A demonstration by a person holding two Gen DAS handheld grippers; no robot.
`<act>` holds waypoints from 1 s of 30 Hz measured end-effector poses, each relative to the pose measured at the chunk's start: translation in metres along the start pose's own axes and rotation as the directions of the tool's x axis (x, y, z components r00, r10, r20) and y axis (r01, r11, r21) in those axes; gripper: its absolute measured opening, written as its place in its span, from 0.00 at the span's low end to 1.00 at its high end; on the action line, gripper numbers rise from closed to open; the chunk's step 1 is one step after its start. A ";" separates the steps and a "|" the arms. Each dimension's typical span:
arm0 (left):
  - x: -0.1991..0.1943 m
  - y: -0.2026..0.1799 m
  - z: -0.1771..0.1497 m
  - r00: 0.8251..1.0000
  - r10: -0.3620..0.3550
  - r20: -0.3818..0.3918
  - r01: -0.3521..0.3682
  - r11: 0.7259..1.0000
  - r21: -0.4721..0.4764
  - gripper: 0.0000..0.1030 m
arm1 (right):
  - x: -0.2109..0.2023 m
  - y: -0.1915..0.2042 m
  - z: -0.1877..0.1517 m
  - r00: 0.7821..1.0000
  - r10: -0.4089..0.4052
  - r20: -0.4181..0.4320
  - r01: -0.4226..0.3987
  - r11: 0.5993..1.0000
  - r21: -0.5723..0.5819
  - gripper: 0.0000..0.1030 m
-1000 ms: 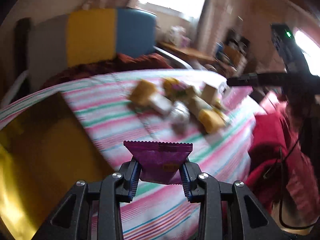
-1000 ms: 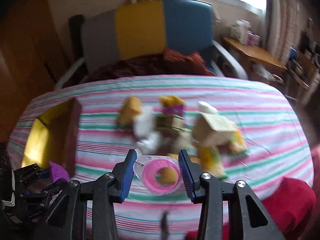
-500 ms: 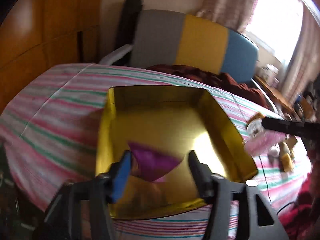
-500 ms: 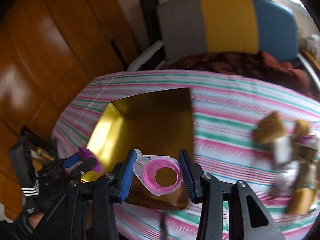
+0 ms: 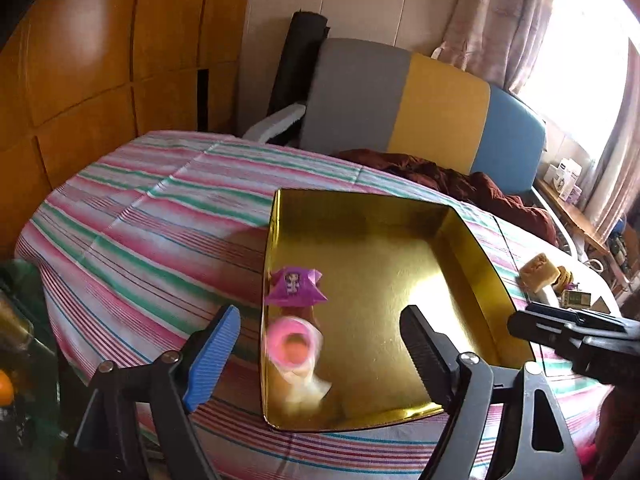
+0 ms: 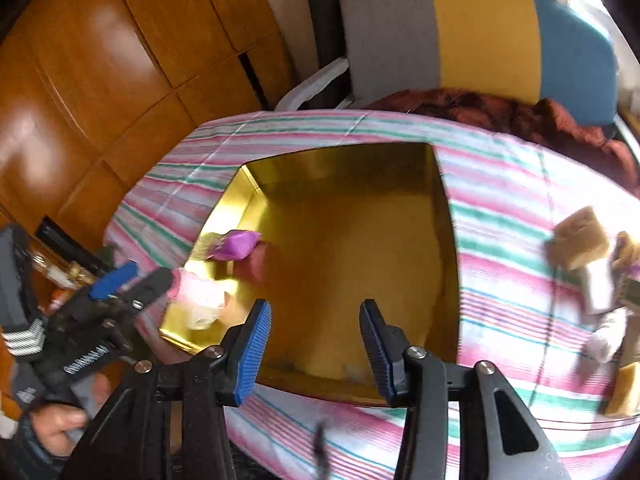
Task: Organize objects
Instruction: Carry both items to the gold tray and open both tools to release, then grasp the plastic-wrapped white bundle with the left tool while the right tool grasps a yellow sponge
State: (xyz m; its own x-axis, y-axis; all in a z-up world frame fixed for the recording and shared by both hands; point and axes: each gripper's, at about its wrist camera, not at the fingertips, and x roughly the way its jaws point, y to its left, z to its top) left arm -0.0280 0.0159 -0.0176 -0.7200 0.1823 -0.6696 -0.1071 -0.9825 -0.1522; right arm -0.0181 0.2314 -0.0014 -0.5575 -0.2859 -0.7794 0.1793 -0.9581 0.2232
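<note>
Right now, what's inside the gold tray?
Gold tray holds a purple packet and a pink-ringed clear cup, both by its left wall. The cup is blurred; its contents can't be made out.

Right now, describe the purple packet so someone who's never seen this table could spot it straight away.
Find the gold tray on the striped tablecloth. Look along its left wall, near the front corner: the purple packet lies inside there, just behind a pink-ringed clear cup. It is the only flat, crinkly purple wrapper in the tray, printed with a small cartoon figure.

The gold tray (image 5: 472, 240) floor lies mostly bare; purple packet (image 5: 295, 286) and pink cup (image 5: 294, 346) crowd its left wall.
</note>
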 end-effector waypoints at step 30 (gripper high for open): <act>-0.008 -0.049 -0.006 1.000 0.004 0.007 -0.005 0.994 0.110 0.90 | -0.023 -0.015 -0.028 0.940 -0.289 0.180 0.291 0.957 0.013 0.72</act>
State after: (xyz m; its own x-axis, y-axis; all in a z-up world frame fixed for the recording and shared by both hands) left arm -0.0132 0.0625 -0.0092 -0.7254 0.1780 -0.6649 -0.1786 -0.9816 -0.0679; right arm 0.0150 0.2524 -0.0035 -0.7221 0.0049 -0.6917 -0.0015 -1.0000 -0.0055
